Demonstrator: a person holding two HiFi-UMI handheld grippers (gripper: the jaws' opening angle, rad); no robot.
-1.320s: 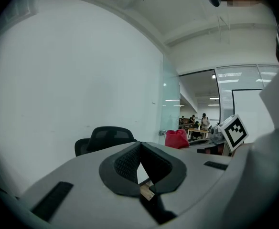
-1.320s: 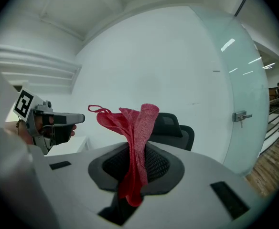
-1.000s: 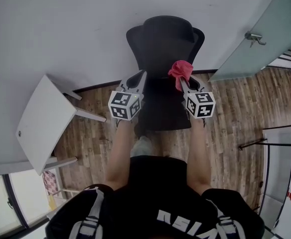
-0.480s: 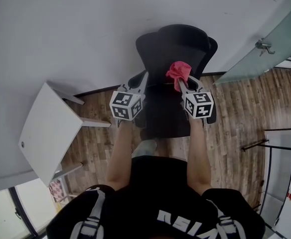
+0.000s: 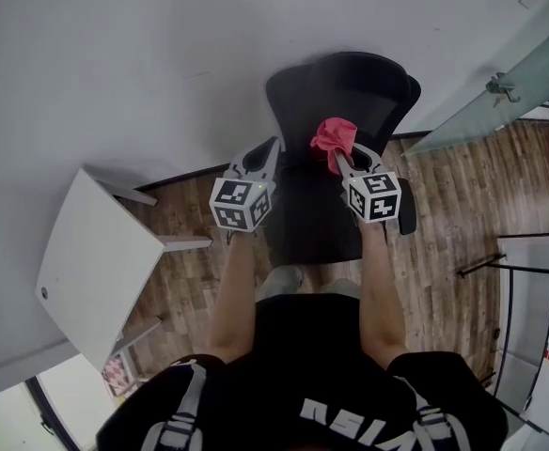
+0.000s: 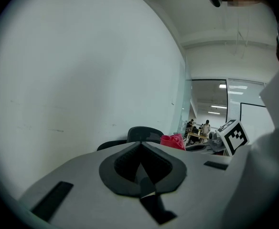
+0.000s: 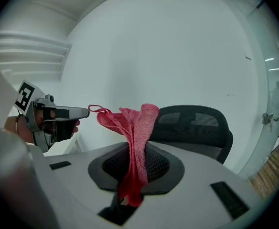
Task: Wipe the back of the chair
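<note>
A black mesh office chair [image 5: 336, 101] stands against the white wall, its backrest [image 7: 197, 125] facing me. My right gripper [image 5: 340, 161] is shut on a red cloth [image 5: 334, 136], which bunches up above the jaws [image 7: 132, 128] just in front of the backrest. My left gripper [image 5: 273, 146] is level with it on the chair's left side, jaws closed together with nothing between them [image 6: 142, 166]. In the left gripper view the chair [image 6: 139, 135] and the red cloth [image 6: 173, 140] show beyond the jaws.
A white table [image 5: 91, 252] stands at the left on the wooden floor [image 5: 444, 205]. A glass door with a handle [image 5: 500, 87] is at the right. White panels [image 5: 538, 327] lean at the lower right.
Both grippers and the cloth keep their places relative to each other, while the chair sits higher and further right in the head view as the person shifts.
</note>
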